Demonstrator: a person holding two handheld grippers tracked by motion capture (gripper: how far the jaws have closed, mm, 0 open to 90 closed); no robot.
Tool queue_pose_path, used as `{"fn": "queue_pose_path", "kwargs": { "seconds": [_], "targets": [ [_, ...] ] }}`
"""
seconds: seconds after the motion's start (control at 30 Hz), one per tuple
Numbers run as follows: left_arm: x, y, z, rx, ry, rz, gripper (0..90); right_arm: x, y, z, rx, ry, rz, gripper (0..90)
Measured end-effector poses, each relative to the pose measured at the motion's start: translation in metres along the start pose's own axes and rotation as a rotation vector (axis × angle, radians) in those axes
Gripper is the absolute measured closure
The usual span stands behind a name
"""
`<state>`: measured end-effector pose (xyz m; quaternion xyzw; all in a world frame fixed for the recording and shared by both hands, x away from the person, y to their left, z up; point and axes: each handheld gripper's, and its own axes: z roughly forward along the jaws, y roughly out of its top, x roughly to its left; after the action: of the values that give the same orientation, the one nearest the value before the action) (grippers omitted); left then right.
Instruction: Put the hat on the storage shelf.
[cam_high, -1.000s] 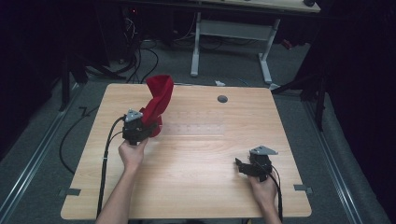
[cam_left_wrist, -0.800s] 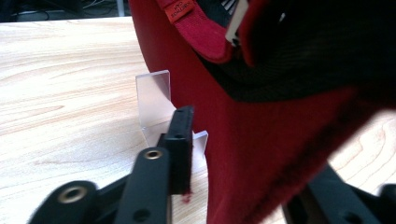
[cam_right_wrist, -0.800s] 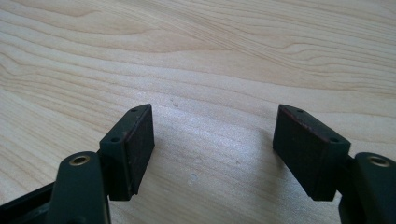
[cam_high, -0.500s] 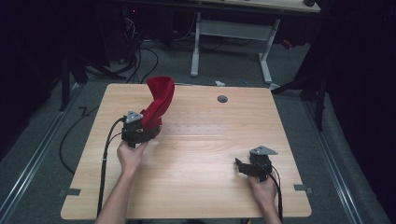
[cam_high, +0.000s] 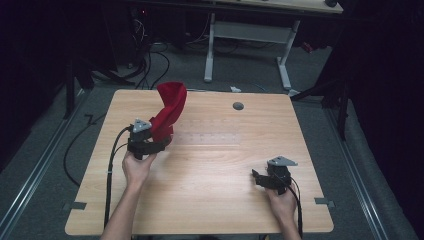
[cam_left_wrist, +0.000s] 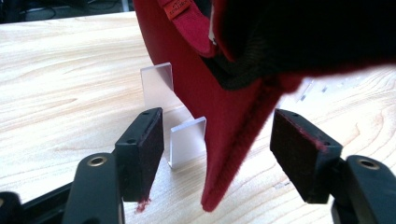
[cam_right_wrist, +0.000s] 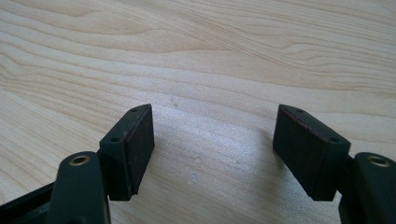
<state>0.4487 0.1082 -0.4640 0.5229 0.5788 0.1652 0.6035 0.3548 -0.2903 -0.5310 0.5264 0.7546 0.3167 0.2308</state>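
Observation:
A red cap (cam_high: 170, 107) stands tilted upright at the back left of the wooden table (cam_high: 215, 165), leaning on a small clear plastic stand (cam_left_wrist: 187, 140). My left gripper (cam_high: 162, 142) sits at the cap's lower end. In the left gripper view the cap's brim (cam_left_wrist: 229, 140) hangs between the jaws of this gripper (cam_left_wrist: 219, 158), which have just been opening. The pads (cam_left_wrist: 147, 149) stand clear of the brim on both sides, so the gripper is open. My right gripper (cam_high: 256, 178) rests near the front right, open (cam_right_wrist: 212, 154) over bare wood.
A grey cable hole (cam_high: 238, 106) sits near the table's back edge. Another desk's white frame (cam_high: 250, 35) and floor cables (cam_high: 145, 60) lie beyond the table. Each gripper's black cable trails off the front edge.
The left gripper has shifted slightly toward the person while the cap stays propped in place. The right gripper has not moved.

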Motion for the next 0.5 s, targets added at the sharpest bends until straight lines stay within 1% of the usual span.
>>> {"fn": "queue_pose_path", "kwargs": {
  "seconds": [0.17,0.2,0.27,0.3,0.37,0.5],
  "targets": [
    [-0.003,0.001,-0.004,-0.004,-0.003,0.002,34.1,0.0,0.0,0.0,0.0,0.0,0.0,29.5],
    [-0.003,0.002,-0.005,-0.005,0.007,0.011,33.7,0.0,0.0,0.0,0.0,0.0,0.0,29.5],
    [-0.005,0.002,-0.007,-0.011,0.014,0.02,32.6,0.0,0.0,0.0,0.0,0.001,-0.001,29.5],
    [-0.005,0.002,-0.008,-0.011,0.013,0.025,32.6,0.0,0.0,0.0,0.0,0.0,-0.001,29.5],
    [-0.007,0.003,-0.01,-0.018,0.006,0.021,32.2,0.0,0.0,0.0,0.0,0.0,-0.001,29.5],
    [-0.01,0.004,-0.013,-0.026,0.002,0.039,31.9,0.0,0.0,0.0,0.0,0.001,-0.001,29.5]
  ]
}}
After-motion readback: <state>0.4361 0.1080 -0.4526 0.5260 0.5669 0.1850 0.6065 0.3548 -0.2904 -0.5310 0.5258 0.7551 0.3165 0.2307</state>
